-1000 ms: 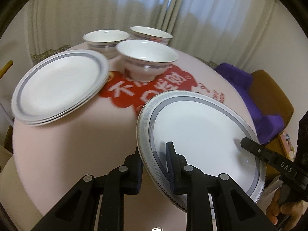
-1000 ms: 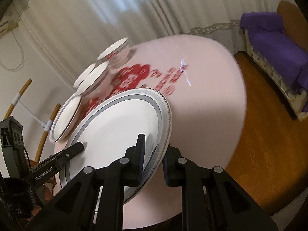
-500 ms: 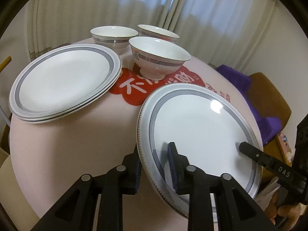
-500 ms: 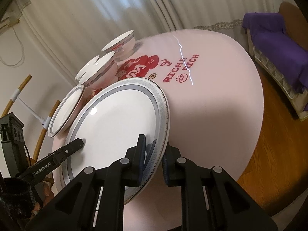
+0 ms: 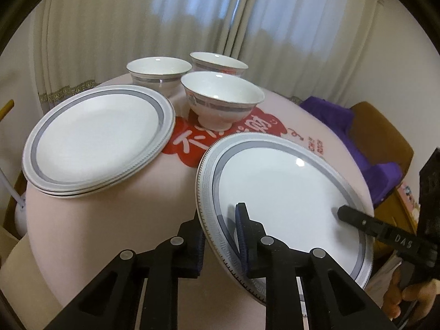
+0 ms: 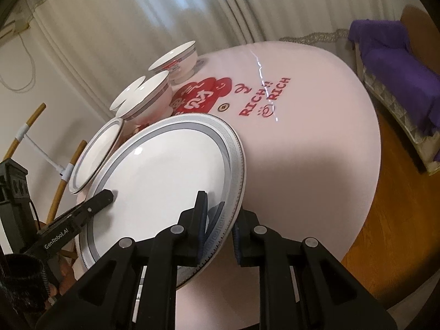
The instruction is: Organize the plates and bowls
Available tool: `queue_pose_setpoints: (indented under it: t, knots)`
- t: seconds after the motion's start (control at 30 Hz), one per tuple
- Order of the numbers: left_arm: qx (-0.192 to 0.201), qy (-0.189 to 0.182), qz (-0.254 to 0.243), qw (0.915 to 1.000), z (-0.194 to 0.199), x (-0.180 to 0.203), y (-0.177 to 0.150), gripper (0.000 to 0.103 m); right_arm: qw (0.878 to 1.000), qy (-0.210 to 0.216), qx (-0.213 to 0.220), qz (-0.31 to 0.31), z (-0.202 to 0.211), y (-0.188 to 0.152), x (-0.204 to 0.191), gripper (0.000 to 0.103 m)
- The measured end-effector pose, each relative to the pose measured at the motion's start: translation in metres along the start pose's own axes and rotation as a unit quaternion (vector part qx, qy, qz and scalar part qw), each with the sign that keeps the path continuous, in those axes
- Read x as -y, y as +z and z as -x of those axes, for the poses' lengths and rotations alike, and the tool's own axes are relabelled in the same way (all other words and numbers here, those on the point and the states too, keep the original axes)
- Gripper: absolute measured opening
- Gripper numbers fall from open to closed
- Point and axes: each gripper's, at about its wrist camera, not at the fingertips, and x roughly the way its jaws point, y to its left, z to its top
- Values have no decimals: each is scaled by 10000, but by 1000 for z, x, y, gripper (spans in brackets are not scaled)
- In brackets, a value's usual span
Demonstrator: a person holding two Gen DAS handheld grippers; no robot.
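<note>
Over the pink table [image 5: 90, 228] I hold a plate [image 5: 277, 192] between both grippers, each clamped on an opposite side of its rim, and my guess is that it belongs on the stack [image 5: 96, 140] of like plates lying to the left. To do that well I would keep both hands moving together at one height, so the plate stays level and neither rim grip twists or slips on the glazed edge. I would carry it high enough to clear the stack's rim, centre it above, then lower it flat until it seats before easing either grip. The nearest bowl [image 5: 221, 100] stands just beyond the plate's far edge, with two more bowls behind it, so I would swing leftward rather than forward to avoid knocking them. Glazed china is slick and a pinch at the rim is shallow, so I judge slow, even motion is the safe choice. My left gripper [image 5: 220, 236] pinches the near left rim, one pad on top of the plate and one beneath; its jaws have just been closing on that rim and now stand nearly together with only the rim between them. My right gripper [image 6: 218, 228] clamps the opposite rim the same way, jaws nearly together, one pad on the white face and one under the edge.
</note>
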Motion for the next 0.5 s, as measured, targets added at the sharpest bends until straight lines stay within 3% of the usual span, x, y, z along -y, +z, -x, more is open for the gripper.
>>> queue_pose_setpoints:
  t: [0.5]
  knots:
    - [585, 94, 259, 9979, 68, -41, 10, 16, 9991, 363, 14, 200, 9, 7, -67, 17]
